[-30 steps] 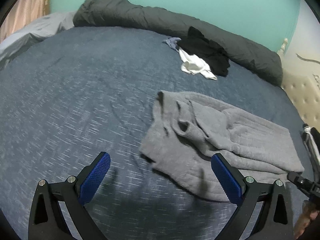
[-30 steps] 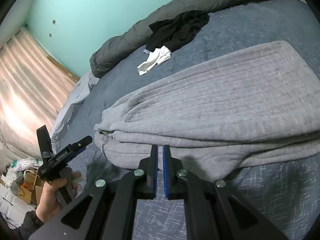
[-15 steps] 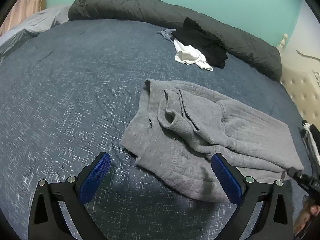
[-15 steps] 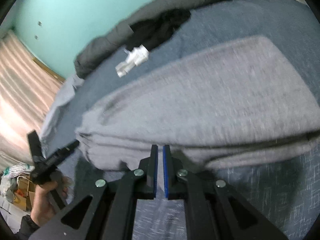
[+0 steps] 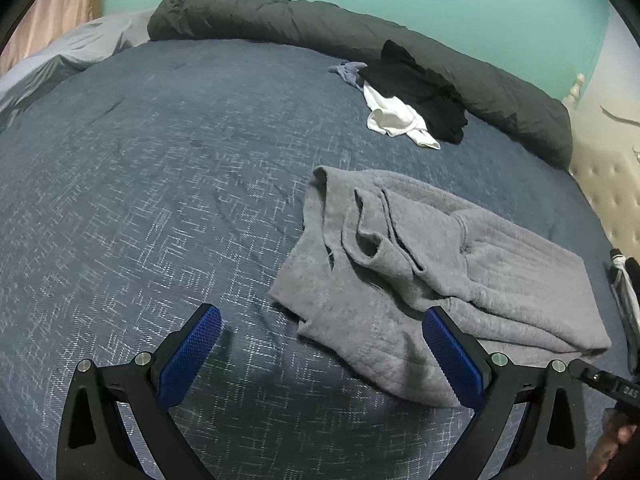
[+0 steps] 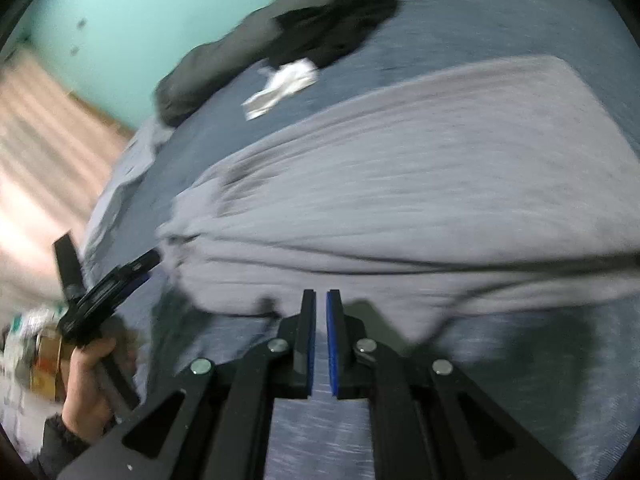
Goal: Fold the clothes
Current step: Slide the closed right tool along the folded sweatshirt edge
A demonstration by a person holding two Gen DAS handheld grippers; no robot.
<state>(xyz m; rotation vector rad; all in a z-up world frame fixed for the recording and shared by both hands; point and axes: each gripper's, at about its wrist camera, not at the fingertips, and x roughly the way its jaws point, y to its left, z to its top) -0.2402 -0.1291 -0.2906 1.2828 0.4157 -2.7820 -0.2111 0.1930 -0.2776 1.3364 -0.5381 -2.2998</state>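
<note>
Blue-padded fingers of the left gripper stand wide apart at the bottom of its frame, holding nothing, one pad over the near edge of the grey garment. The garment lies rumpled on the blue bedspread, right of centre. In the blurred right wrist view, the right gripper shows its pads nearly together with a thin gap, nothing between them, just short of the garment's hem. Farther back, upper right of the left frame, white cloth touches black clothes beside a dark rolled duvet.
</note>
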